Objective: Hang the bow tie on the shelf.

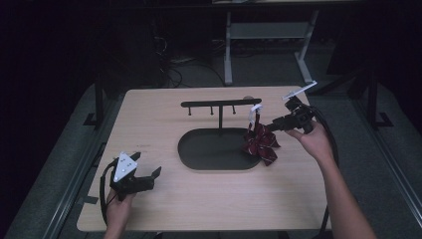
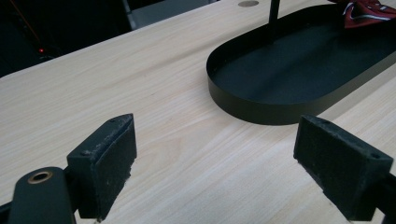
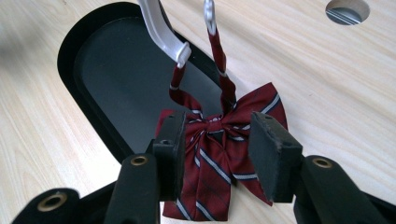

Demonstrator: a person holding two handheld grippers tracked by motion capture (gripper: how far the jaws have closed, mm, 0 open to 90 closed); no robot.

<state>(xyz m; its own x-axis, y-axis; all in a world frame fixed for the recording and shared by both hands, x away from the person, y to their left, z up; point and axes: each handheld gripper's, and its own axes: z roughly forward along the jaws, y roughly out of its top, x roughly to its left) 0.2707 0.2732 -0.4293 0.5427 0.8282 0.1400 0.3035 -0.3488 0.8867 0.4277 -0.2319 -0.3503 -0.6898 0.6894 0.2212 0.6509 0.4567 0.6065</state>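
A dark red striped bow tie [image 1: 260, 142] [image 3: 219, 154] hangs by its red neck strap and white clasps [image 3: 164, 35] at the right end of a black T-shaped rack [image 1: 220, 103]. Its tails reach the right rim of the oval black tray [image 1: 199, 162] [image 3: 112, 70] and the table. My right gripper [image 1: 272, 124] [image 3: 219, 123] is open, one jaw on each side of the bow's knot with a gap showing. At the table's front left my left gripper [image 1: 149, 177] [image 2: 215, 158] is held open just above the wood, with nothing between its pads. It points toward the tray [image 2: 280, 70].
The rack's post [image 2: 273, 14] rises from the back of the tray, and short pegs hang under its bar. A round cable hole [image 3: 348, 10] is cut in the table behind the rack. Dark floor, cables and a desk frame [image 1: 268, 35] lie beyond the far edge.
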